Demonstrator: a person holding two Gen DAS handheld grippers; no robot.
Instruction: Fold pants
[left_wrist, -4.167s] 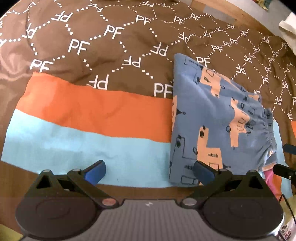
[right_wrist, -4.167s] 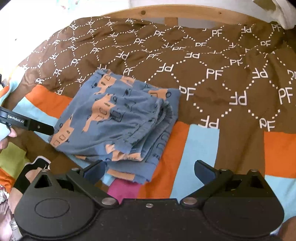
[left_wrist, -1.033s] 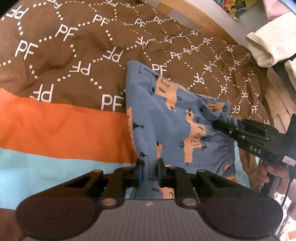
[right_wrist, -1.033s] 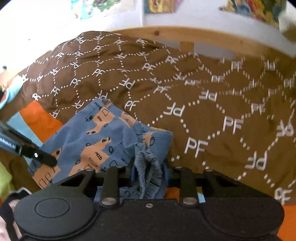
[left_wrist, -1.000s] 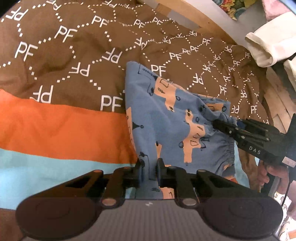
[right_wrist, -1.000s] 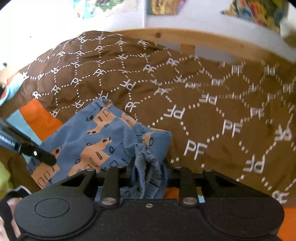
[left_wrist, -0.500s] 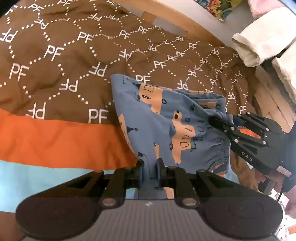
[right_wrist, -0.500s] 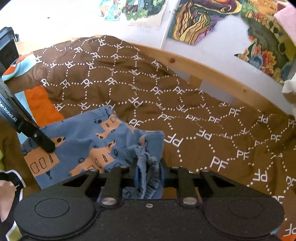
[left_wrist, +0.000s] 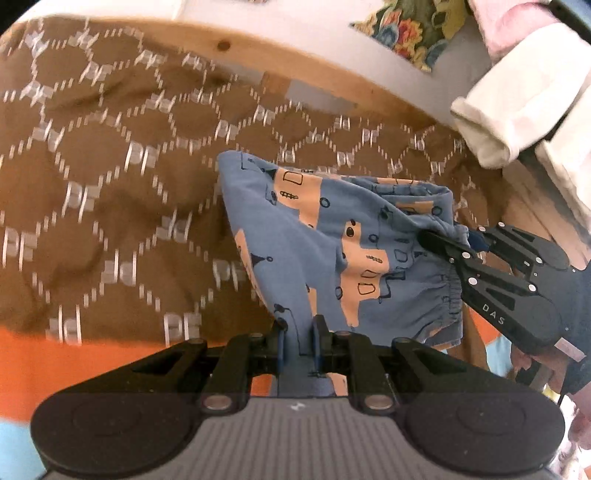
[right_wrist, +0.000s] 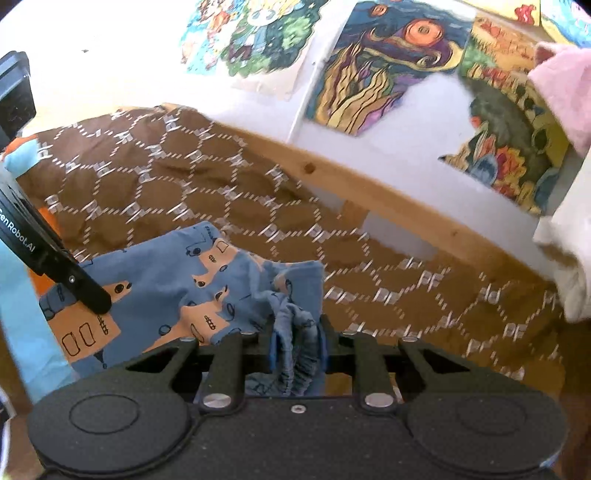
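pants now lifted off bed cover, hanging between both claws; a second ago still low on cover, earlier lying flat, claws open.
left claw clamped on plain edge at 6 o'clock; right claw clamped on bunched elastic waistband at 6 o'clock.
judgement: folded bundle picked up, ready for carrying or next fold.
writing: "pf" repeated on cover; "das" on right claw body at 4 o'clock in left view; "enrobot.ai" on left claw at 9 o'clock in right view.

Blue pants printed with orange vehicles, folded, elastic waistband bunched, apparently lifted off the brown bedspread, pinched at two edges.
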